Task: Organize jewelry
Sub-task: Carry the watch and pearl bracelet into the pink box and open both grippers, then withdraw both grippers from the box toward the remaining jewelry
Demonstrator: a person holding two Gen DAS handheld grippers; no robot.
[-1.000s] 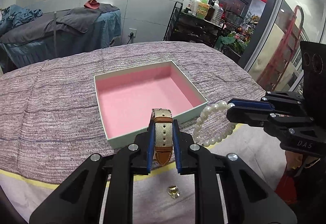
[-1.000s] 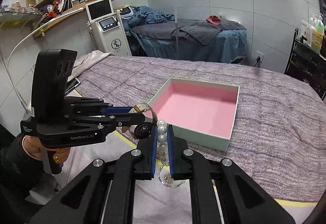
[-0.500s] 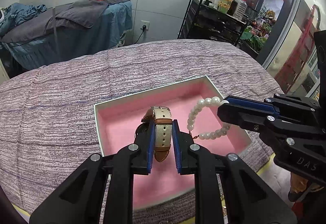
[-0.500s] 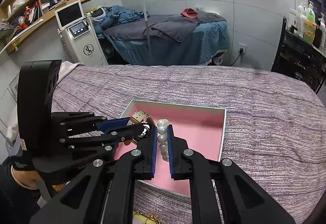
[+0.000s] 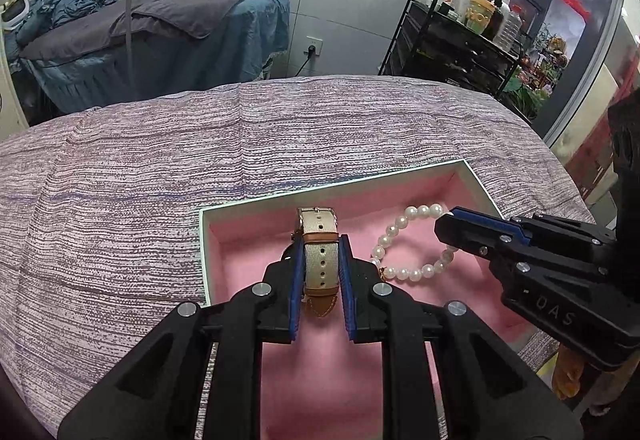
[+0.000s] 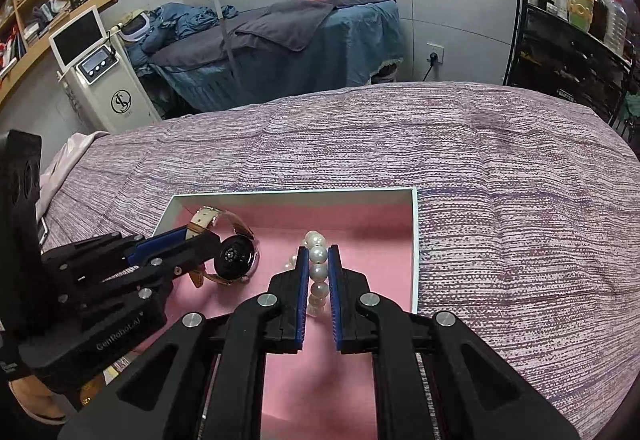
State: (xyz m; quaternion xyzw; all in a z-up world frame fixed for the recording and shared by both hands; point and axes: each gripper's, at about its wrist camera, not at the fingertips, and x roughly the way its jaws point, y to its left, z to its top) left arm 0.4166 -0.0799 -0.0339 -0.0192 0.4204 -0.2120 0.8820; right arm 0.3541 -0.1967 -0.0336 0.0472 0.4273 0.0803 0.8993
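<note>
A white box with pink foam lining (image 5: 256, 205) (image 6: 415, 240) lies on the purple bedspread. My left gripper (image 5: 320, 252) is shut on the tan strap of a wristwatch (image 5: 319, 240) and holds it low over the box's left part; the watch's dark case back (image 6: 234, 256) shows in the right wrist view. My right gripper (image 6: 319, 260) is shut on a pearl bracelet (image 6: 318, 268) over the box's right part; in the left wrist view the bracelet (image 5: 404, 240) hangs from the right gripper (image 5: 448, 224).
The striped purple bedspread (image 5: 120, 200) surrounds the box. Behind it stand a massage bed with blue and grey covers (image 6: 280, 36), a white machine with a screen (image 6: 100, 76) and a black trolley with bottles (image 5: 460, 36).
Both grippers have moved forward and down from the bed's near edge to low inside the pink box, each still holding its piece of jewelry.
</note>
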